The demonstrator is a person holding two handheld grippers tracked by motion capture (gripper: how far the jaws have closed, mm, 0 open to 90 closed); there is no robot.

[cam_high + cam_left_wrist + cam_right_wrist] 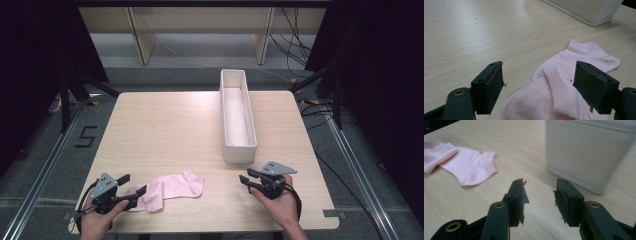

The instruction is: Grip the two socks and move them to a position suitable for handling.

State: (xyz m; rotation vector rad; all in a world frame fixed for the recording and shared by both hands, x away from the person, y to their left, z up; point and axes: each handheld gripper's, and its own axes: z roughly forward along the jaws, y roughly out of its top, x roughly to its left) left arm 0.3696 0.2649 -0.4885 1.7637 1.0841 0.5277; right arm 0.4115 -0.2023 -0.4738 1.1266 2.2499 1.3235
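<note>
A pale pink sock (170, 189) lies flat near the table's front edge, with one end folded over. My left gripper (134, 183) is at the sock's left end, open. In the left gripper view the sock (564, 85) lies between and below the wide-apart jaws of that gripper (539, 72), and the pads do not press on it. My right gripper (246, 176) stands open just in front of the near end of the long white box (238, 150), with nothing between its jaws. In the right gripper view that gripper (540, 187) points between the sock (466, 165) and the box (586, 152).
The white box runs from the table's middle to its far edge, right of centre, and looks empty. The light wooden table (160, 130) has bare room at left and centre. Dark stands and cables sit on the floor around it.
</note>
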